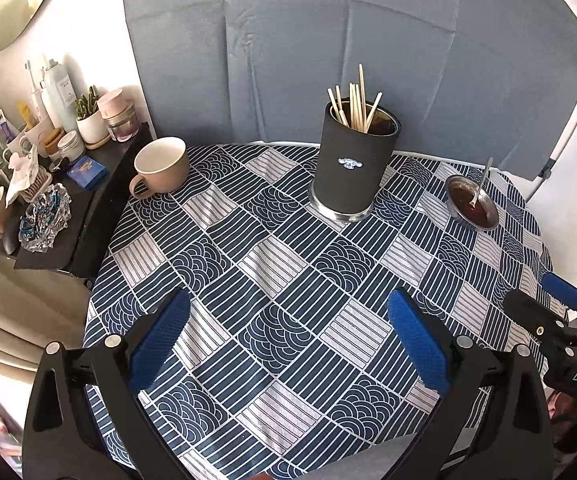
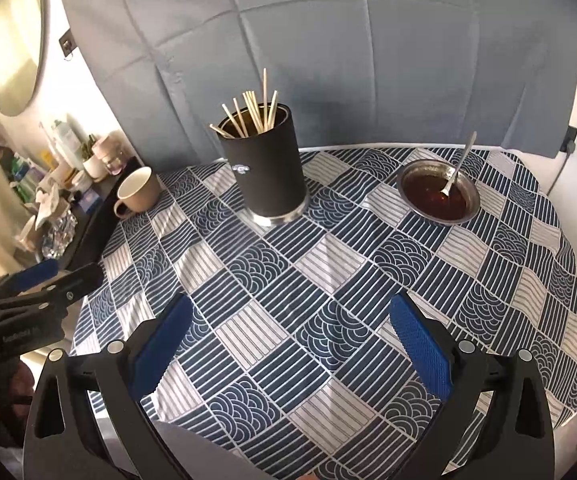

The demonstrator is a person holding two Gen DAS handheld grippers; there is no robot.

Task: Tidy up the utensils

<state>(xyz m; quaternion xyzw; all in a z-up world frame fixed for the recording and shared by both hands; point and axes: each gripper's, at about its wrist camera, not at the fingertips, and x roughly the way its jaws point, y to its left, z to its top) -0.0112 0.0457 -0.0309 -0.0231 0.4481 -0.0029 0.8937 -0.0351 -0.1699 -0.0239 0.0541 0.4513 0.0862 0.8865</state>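
table [image 2: 328,288]: round, blue patterned cloth, mostly bare in the middle
holder [image 1: 350,168]: black canister at about 12 o'clock, already stuffed with chopsticks [image 1: 354,104], so that part looks sorted
mug [image 1: 162,168]: beige, off at 10 o'clock, looks empty
bowl [image 2: 438,192]: dark sauce in it, roughly 1 o'clock
spoon [image 2: 458,168]: leaning in the bowl, probably the one utensil left to move
left gripper [image 1: 288,336]: fingers spread wide, holding nothing
right gripper [image 2: 290,332]: same deal, wide apart and empty, well short of the spoon
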